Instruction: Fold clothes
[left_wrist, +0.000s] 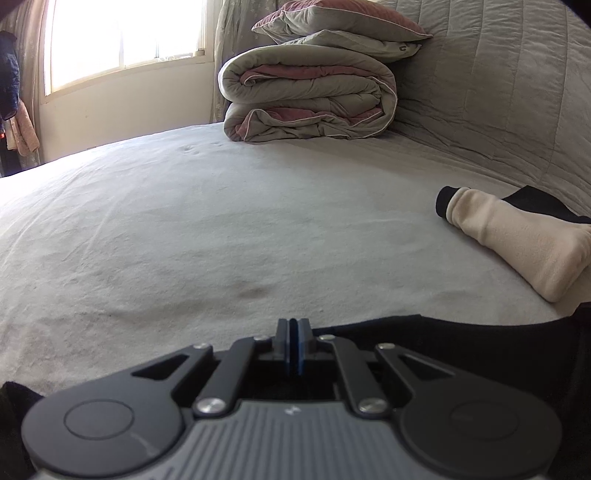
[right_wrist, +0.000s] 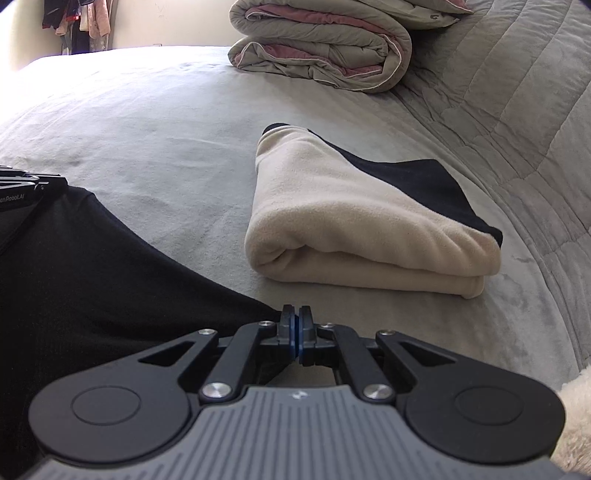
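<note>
Bed sheet (left_wrist: 177, 221), pale grey, lightly creased; bears all items listed below.

Black garment (right_wrist: 92, 266): dark knit, spread flat across near edge of sheet, between both grippers. Seen in left wrist view as a dark band (left_wrist: 443, 343) just ahead of the tool.

Left gripper (left_wrist: 294, 325): jaws drawn fully together, blue pads meeting, tips at the garment's far hem. Cloth between pads not discernible; grip on fabric cannot be confirmed. Also visible at left edge of right wrist view (right_wrist: 22, 184), resting over the garment.

Right gripper (right_wrist: 296, 314): jaws likewise pressed together, tips at the garment's right edge where it meets the sheet. Whether fabric is pinched: cannot tell.

Folded garment (right_wrist: 362, 229): cream fleece with black lining, 1 piece, folded into a thick rectangle, lying on sheet ahead and right of black garment, apart from it.

Folded quilt (left_wrist: 306, 99): grey-green with pink reverse, far side of bed; 1 matching pillow (left_wrist: 340, 22) on top.

Quilted grey cover (right_wrist: 517, 92): along right side.

Hanging clothes (right_wrist: 77, 18): far left, by wall.

Window (left_wrist: 122, 33): bright.

Containers: 0 in view.
</note>
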